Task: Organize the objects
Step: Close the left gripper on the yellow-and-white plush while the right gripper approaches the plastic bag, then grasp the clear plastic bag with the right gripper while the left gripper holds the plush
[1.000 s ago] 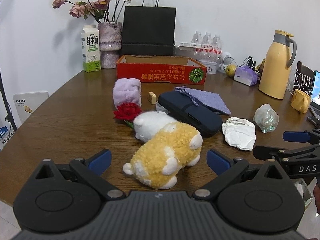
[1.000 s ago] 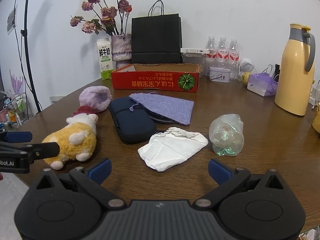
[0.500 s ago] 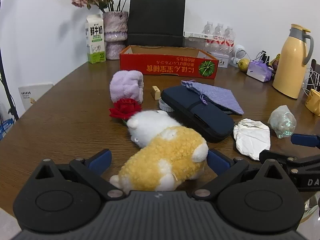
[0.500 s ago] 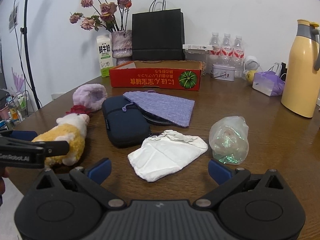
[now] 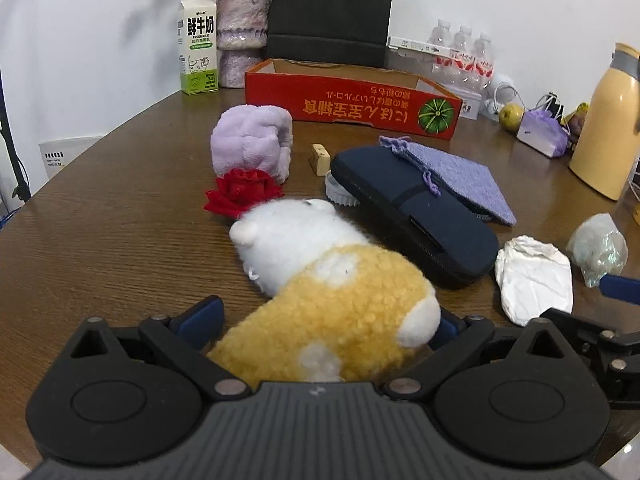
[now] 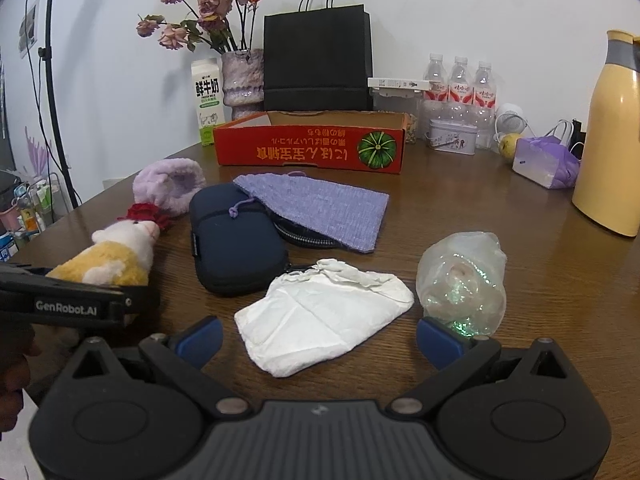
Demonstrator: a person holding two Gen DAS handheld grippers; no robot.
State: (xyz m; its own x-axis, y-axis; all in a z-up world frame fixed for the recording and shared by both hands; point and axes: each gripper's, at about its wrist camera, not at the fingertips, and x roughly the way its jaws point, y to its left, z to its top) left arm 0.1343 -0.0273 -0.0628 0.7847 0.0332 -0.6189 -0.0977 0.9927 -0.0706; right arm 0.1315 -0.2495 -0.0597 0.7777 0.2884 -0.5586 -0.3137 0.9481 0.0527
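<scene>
Plush toy (image 5: 320, 304), yellow and white, lies on the brown tabletop (image 5: 100, 240) between the fingers of the left claw (image 5: 320, 324), whose jaws have just been closing in but stand wide around its body. Right claw (image 6: 320, 338) hangs open, empty, above a crumpled white cloth (image 6: 320, 316), beside a clear plastic bag (image 6: 460, 280).

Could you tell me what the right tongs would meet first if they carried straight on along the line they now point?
Most likely the crumpled white pouch: it lies on the table directly ahead of the open right tongs, between the fingertips' line. Depth is hard to judge, so they might touch bare wood just before it.
</scene>
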